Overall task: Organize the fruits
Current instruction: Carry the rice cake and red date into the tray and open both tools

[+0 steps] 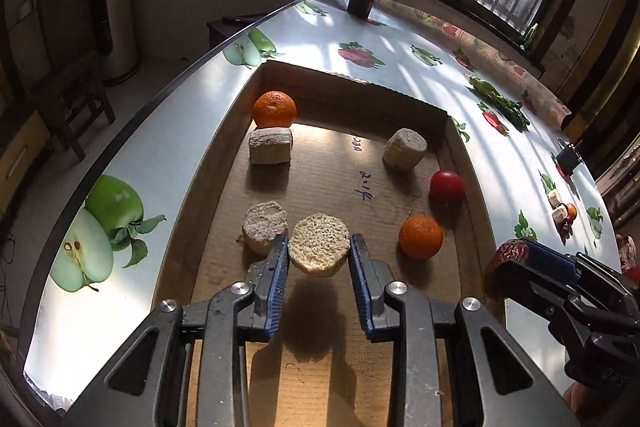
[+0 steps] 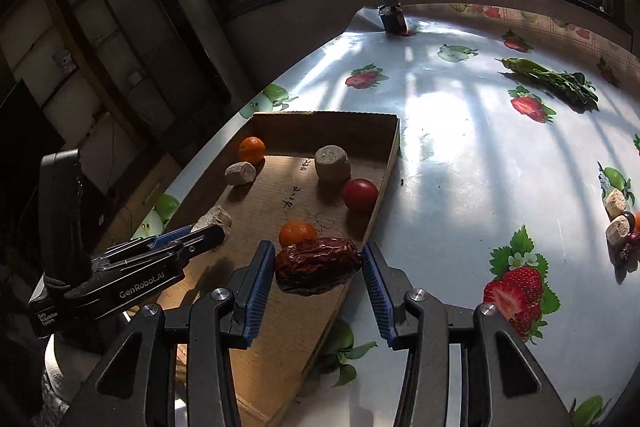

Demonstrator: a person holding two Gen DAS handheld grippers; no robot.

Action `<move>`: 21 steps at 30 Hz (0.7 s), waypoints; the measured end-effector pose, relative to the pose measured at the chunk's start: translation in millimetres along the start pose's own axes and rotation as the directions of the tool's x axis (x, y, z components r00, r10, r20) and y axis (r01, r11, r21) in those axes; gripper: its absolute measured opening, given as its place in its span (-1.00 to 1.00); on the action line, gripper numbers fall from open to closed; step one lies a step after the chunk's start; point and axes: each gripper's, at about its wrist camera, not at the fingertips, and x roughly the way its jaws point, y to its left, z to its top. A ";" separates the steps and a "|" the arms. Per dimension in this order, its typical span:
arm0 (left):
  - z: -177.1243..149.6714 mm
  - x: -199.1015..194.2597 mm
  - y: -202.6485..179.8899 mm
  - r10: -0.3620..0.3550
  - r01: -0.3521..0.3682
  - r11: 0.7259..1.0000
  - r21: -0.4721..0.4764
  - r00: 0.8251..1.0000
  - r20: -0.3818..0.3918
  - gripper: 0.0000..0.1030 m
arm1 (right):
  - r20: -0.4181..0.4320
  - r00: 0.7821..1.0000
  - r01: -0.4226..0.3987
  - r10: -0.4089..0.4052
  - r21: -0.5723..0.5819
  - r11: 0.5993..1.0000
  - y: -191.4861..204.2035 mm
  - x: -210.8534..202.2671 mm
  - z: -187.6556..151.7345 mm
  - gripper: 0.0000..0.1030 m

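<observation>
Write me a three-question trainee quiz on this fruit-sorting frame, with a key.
1. True or false: the left gripper is empty.
2. What does the right gripper hold? A) orange B) date C) tomato
3. How many oranges lie in the cardboard tray?

Key:
1. False; it grips a pale round chunk.
2. B, the date.
3. Two: one in the far corner, one near the tomato.

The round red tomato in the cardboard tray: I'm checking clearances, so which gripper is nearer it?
Right. The right gripper, holding a wrinkled date, sits just this side of the tomato; the left gripper holds a rice-cake puck farther left.
</observation>
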 end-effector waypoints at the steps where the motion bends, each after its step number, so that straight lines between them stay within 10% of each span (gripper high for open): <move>1: 1.2 3.0 -1.6 -0.003 0.003 1.000 0.008 1.000 -0.007 -0.43 | -0.012 1.000 0.001 -0.001 -0.016 1.000 6.1 6.1 -2.4 -0.05; 21: 2.5 11.1 1.7 -0.014 0.012 0.998 -0.059 0.999 -0.035 -0.21 | -0.041 0.993 0.106 -0.113 -0.145 0.984 24.9 51.0 -8.1 0.10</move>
